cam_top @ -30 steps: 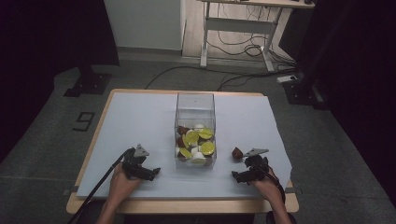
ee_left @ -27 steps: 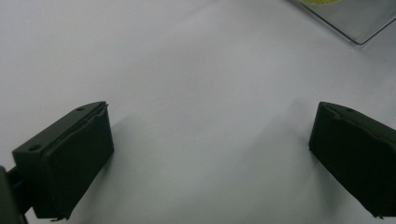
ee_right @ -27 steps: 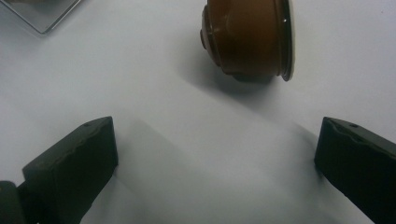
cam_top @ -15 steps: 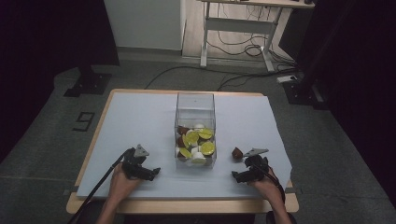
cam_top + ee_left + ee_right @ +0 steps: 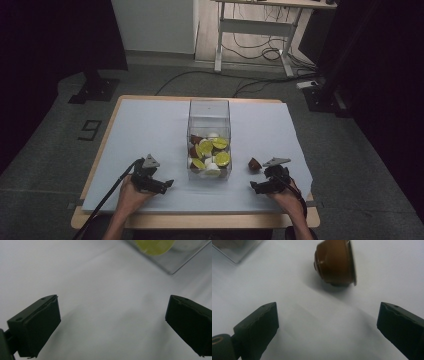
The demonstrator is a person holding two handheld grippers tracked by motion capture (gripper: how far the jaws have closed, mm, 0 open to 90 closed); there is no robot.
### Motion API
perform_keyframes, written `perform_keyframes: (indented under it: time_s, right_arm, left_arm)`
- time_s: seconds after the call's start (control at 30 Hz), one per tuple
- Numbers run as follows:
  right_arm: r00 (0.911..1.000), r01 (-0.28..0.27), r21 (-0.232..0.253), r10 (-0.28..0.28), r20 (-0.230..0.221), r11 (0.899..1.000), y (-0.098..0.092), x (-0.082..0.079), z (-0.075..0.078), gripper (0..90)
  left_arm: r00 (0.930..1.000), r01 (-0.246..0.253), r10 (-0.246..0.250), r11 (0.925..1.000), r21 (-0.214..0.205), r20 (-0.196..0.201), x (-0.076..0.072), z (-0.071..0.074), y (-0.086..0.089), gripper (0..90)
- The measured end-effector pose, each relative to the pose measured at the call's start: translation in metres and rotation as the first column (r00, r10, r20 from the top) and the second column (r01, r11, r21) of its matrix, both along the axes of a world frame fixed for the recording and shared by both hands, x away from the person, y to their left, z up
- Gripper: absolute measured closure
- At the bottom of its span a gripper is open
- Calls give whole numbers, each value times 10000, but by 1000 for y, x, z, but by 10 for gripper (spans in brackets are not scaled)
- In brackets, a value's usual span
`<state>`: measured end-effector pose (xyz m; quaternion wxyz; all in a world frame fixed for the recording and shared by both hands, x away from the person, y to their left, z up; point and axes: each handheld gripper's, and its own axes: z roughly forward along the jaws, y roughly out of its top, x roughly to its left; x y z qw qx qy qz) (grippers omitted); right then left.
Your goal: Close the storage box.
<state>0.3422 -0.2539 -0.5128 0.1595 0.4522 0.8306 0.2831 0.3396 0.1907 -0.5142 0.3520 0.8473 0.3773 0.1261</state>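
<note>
Your right gripper [image 5: 256, 187] rests wide open near the tabletop's [image 5: 150, 125] front right corner, the brown capsule [image 5: 254, 164] just ahead, while your left gripper [image 5: 167, 184] lies open front left.

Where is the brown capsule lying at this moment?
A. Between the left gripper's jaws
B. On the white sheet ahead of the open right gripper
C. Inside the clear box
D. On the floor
B: the brown capsule lies on the white sheet, beyond the right gripper, whose jaws stand wide apart.
</note>
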Motion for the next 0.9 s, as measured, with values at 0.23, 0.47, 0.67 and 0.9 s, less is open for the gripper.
perform_keyframes:
  time_s: [0.23, 0.47, 0.67, 0.9]
  right_arm:
    - [9979, -10, 441, -19, 655, 9990, 0, -4, 16, 65]
    - [9954, -359, 874, 279, 911, 9955, 2, -7, 27, 135]
    - [9923, -718, 840, 627, 1064, 9939, 12, -9, 32, 167]
    - [9832, -1417, 906, 1295, 1285, 9858, 26, -11, 39, 268]
  left_arm:
    - [9981, 468, -458, 9987, -222, 413, -8, 13, -10, 8]
    - [9933, 883, -853, 9955, -347, 785, -13, 22, -18, 86]
    - [9865, 1206, -1162, 9922, -322, 1155, -15, 29, -27, 153]
    - [9805, 1434, -1374, 9891, -335, 1406, -14, 36, -38, 206]
